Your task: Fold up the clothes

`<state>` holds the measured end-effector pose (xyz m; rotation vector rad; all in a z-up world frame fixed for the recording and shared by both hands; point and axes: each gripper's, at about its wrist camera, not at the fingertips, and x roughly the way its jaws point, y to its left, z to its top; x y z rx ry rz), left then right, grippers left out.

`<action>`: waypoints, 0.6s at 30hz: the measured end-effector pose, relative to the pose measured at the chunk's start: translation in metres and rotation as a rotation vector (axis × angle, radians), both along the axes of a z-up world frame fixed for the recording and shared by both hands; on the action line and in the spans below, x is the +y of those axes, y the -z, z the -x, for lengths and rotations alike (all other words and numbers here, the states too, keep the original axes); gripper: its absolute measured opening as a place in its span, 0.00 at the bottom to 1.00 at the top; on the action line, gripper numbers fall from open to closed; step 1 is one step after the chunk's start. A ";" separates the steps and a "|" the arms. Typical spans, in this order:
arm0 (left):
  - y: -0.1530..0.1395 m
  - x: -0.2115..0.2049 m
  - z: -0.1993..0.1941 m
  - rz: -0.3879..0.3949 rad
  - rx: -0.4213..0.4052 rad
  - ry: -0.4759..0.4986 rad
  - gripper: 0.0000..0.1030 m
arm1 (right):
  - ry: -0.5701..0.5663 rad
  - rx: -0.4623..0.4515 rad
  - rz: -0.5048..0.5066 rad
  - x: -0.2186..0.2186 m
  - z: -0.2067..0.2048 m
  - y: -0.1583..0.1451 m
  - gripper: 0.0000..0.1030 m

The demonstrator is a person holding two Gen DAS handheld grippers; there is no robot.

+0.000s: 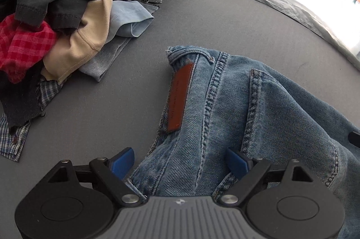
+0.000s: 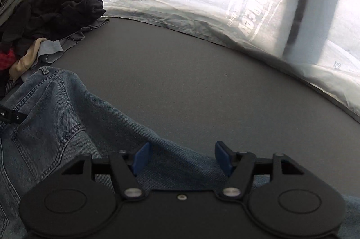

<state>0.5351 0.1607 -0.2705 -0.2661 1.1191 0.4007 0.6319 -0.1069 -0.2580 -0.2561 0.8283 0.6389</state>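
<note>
My left claw (image 1: 180, 162) hangs over the waistband end of the jeans (image 1: 247, 108), jaws spread wide, denim between the blue pads but neither pad pressing it. My right claw (image 2: 182, 158) stands partly open above a denim fold, gripping nothing. The jeans lie back-side up on the grey worktop (image 1: 225, 21), their brown leather patch (image 1: 180, 95) showing. A heap of clothes (image 1: 67, 3) sits apart at the far left.

Black hand-held gripper (image 2: 181, 157), blue pads (image 2: 141, 157), silver screws.
</note>
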 end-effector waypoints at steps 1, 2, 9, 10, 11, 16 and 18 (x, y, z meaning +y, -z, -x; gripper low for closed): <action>0.001 0.002 0.002 0.015 -0.003 -0.011 0.87 | -0.016 -0.003 0.014 0.007 0.001 0.002 0.63; 0.002 0.005 0.003 0.030 -0.008 -0.022 0.88 | -0.031 -0.005 0.028 0.014 0.001 0.004 0.63; 0.004 0.003 0.001 0.008 -0.007 0.001 0.91 | -0.095 0.042 0.015 0.027 -0.003 0.004 0.26; 0.004 0.003 0.001 0.007 -0.006 0.000 0.92 | -0.107 0.049 0.012 0.029 -0.004 0.003 0.21; 0.005 0.003 0.000 0.005 -0.005 -0.001 0.92 | -0.099 0.047 0.014 0.032 -0.004 0.003 0.17; 0.004 0.003 0.001 0.009 -0.007 0.000 0.92 | 0.017 0.079 -0.036 0.032 -0.016 0.006 0.05; 0.005 0.004 0.001 0.009 -0.006 0.001 0.92 | 0.053 0.089 -0.046 0.033 -0.023 0.006 0.05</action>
